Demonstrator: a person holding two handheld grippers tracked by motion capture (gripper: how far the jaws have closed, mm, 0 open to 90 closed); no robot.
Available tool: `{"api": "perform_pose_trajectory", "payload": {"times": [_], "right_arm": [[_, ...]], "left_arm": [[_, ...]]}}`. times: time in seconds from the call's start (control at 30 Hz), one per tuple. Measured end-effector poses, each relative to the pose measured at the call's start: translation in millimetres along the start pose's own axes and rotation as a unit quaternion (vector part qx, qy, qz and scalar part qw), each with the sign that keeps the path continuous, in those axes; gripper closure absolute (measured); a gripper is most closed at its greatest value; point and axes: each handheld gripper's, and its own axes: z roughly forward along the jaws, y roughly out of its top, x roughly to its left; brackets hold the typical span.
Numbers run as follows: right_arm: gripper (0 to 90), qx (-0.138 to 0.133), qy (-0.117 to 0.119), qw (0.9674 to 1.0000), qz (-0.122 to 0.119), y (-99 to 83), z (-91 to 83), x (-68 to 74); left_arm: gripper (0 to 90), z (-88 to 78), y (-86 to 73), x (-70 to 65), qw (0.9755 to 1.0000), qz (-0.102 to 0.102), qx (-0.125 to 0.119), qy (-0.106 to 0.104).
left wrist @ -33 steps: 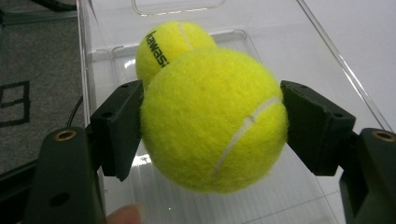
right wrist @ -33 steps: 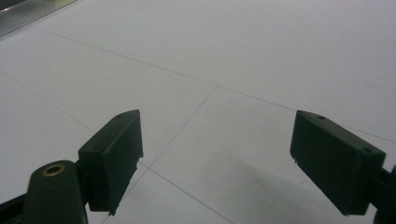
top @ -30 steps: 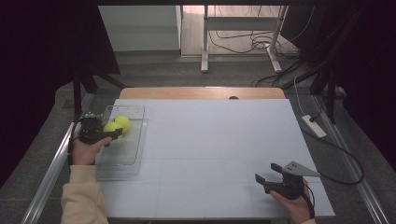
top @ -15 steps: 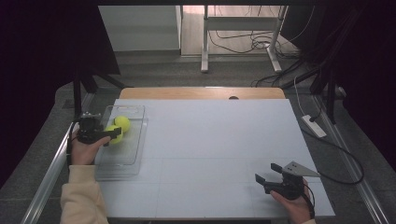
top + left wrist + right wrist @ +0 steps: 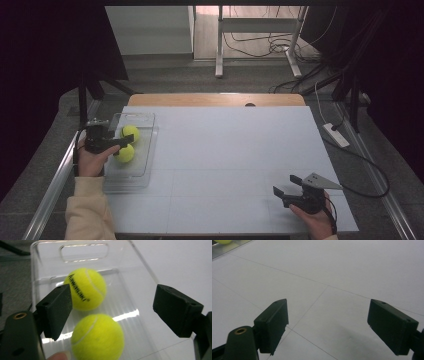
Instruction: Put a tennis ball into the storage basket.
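Two tennis balls (image 5: pixel 97 336) were seen in a clear tray (image 5: pixel 142 167) at the table's (image 5: pixel 225 150) left. Both tongs, left (image 5: pixel 112 312) and right (image 5: pixel 328 323), were spread empty. Light, springy felt would likely be gripped across the middle.

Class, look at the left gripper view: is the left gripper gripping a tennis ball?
No: the left gripper is open, with both tennis balls lying free in the clear tray.
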Motion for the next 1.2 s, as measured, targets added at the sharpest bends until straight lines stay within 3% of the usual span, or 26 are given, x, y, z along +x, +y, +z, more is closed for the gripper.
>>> {"api": "perform_pose_trajectory", "payload": {"times": [0.1,0.3,0.57,0.93,1.1,1.2], "right_arm": [[16.9,0.0,0.001,1.0,0.001,0.1,0.6,-0.5],[16.9,0.001,0.003,1.0,0.001,0.5,2.8,-1.5],[16.9,0.001,0.008,0.9999,0.009,0.1,5.6,-5.4],[16.9,-0.002,0.008,0.9999,0.009,0.3,3.8,-8.1],[16.9,-0.005,0.009,0.9999,0.006,1.2,2.3,-7.6],[16.9,-0.008,0.007,0.9999,0.007,1.2,-0.9,-7.4]], "left_arm": [[17.7,-1.1,0.8,-4.8,0.9995,0.006,-0.013,-0.027],[18.1,-5.6,2.2,-13.4,0.9976,0.016,-0.035,-0.057],[18.0,-4.2,3.8,-27.9,0.9947,0.039,-0.044,-0.084],[17.5,-0.2,1.9,-45.5,0.9923,0.06,-0.043,-0.099],[17.4,-0.6,-1.7,-54.9,0.9905,0.067,-0.047,-0.11],[17.4,-0.9,-6.0,-64.6,0.9882,0.082,-0.049,-0.12]]}}
